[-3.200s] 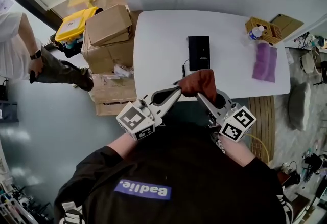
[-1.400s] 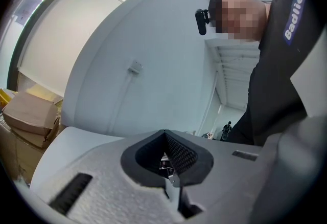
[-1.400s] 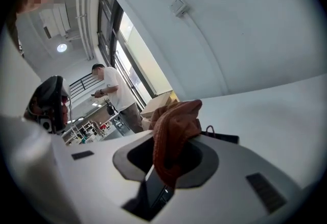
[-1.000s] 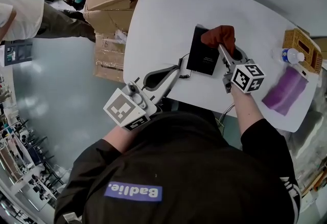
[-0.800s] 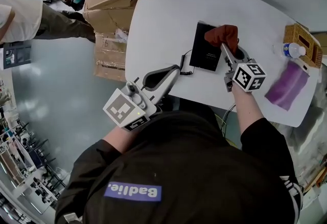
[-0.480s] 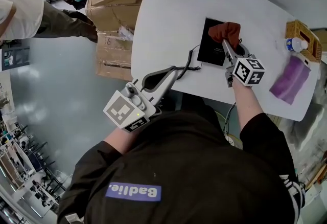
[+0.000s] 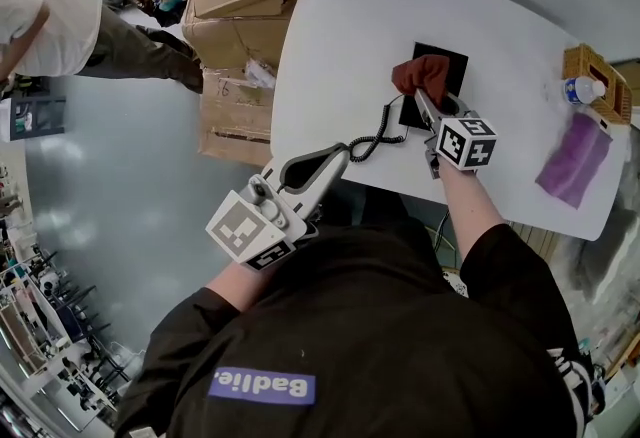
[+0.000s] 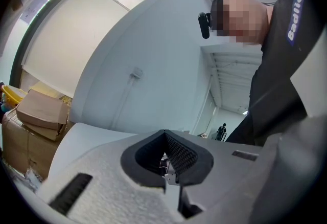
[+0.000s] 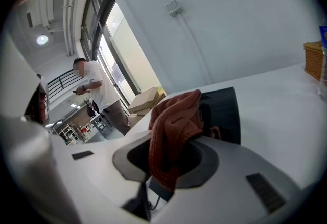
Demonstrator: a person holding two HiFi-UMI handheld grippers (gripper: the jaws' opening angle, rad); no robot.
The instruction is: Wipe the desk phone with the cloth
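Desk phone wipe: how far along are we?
Done: the cloth is picked up and clamped in the right gripper. In hand: the cloth sits over the near left corner of the desk phone, so wiping looks under way. Left: the rest of the phone's top; the pictures do not show which parts are already clean. The left gripper is shut and empty at the table's near edge, away from the phone.

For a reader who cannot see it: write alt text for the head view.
The right gripper holds a rust-red cloth on a black desk phone on a white table. The left gripper, shut and empty, hovers at the table's near edge beside the phone's coiled cord.
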